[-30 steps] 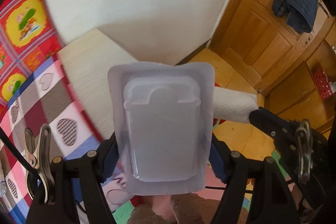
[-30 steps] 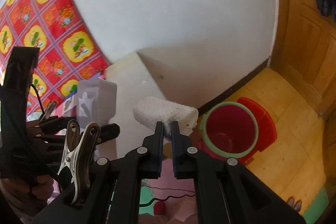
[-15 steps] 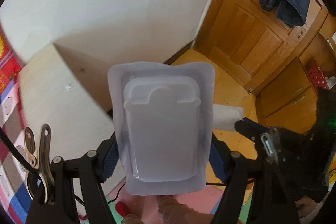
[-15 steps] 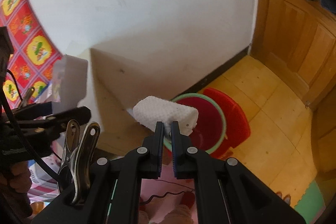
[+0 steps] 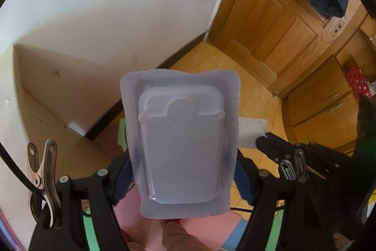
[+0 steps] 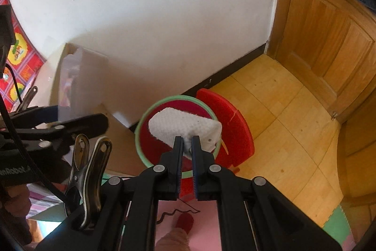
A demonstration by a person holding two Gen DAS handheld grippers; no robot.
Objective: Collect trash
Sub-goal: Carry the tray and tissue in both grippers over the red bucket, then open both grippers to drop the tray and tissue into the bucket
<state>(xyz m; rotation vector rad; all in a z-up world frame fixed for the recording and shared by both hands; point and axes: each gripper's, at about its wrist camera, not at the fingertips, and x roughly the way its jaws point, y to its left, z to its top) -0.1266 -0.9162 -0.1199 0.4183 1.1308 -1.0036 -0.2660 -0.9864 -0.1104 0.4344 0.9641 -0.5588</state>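
A folded paper towel (image 6: 185, 131) is pinched by the right gripper (image 6: 186, 145) directly above the red bin (image 6: 143, 145), while a plastic blister pack (image 5: 181, 142) is clamped by the left gripper (image 5: 183, 171) farther left.

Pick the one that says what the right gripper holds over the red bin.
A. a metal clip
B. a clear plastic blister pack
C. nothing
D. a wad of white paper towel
D: the right gripper is shut on a wad of white paper towel, which hangs in front of the mouth of the red bin.
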